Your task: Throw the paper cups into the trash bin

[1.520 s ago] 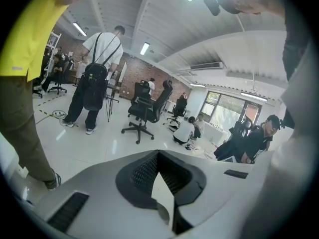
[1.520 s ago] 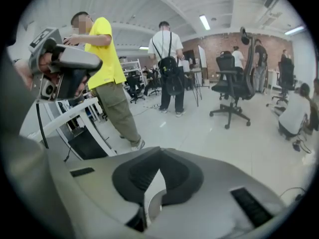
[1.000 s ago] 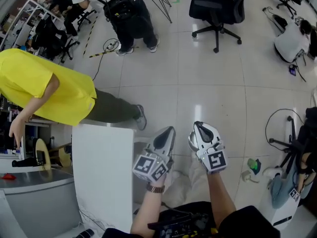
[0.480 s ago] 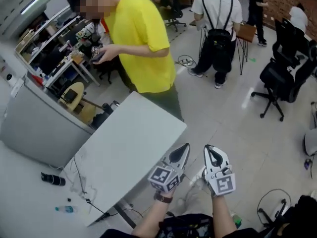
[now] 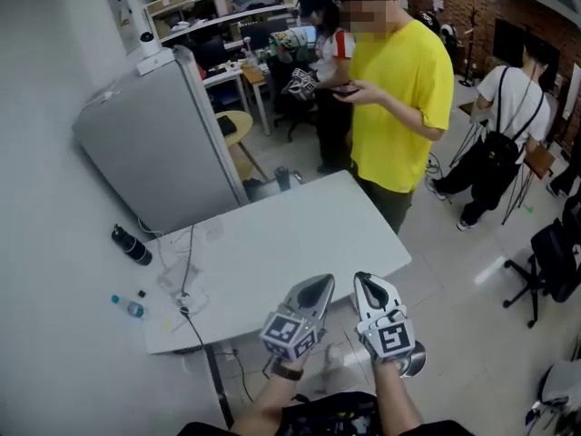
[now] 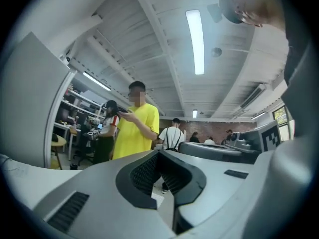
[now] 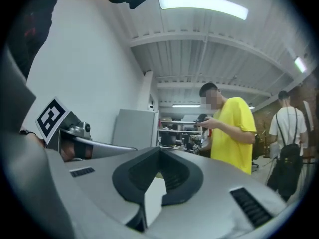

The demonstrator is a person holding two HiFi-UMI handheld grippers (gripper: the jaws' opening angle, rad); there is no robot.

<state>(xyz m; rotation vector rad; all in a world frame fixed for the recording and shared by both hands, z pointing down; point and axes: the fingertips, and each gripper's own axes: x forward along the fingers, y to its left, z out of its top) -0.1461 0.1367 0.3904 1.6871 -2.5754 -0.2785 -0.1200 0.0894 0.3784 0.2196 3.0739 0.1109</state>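
Observation:
No paper cup and no trash bin that I can make out shows in any view. In the head view my left gripper (image 5: 324, 282) and right gripper (image 5: 364, 281) are held side by side in the air near the front edge of a white table (image 5: 272, 243), both pointing away from me. Each is shut with nothing between its jaws. In the left gripper view the left gripper (image 6: 158, 153) has its jaws together, aimed toward a person in a yellow shirt (image 6: 135, 131). The right gripper (image 7: 159, 151) looks the same in its own view.
On the table's left end lie a black bottle (image 5: 132, 245), a small water bottle (image 5: 130, 308) and cables (image 5: 182, 280). A grey cabinet (image 5: 154, 143) stands behind. The person in yellow (image 5: 399, 107) stands at the far right corner. A silvery round object (image 5: 415, 361) sits under my right gripper.
The head view has swung from the floor up to the table, which now lies straight ahead. Both grippers stay shut, side by side, at the bottom of the view.

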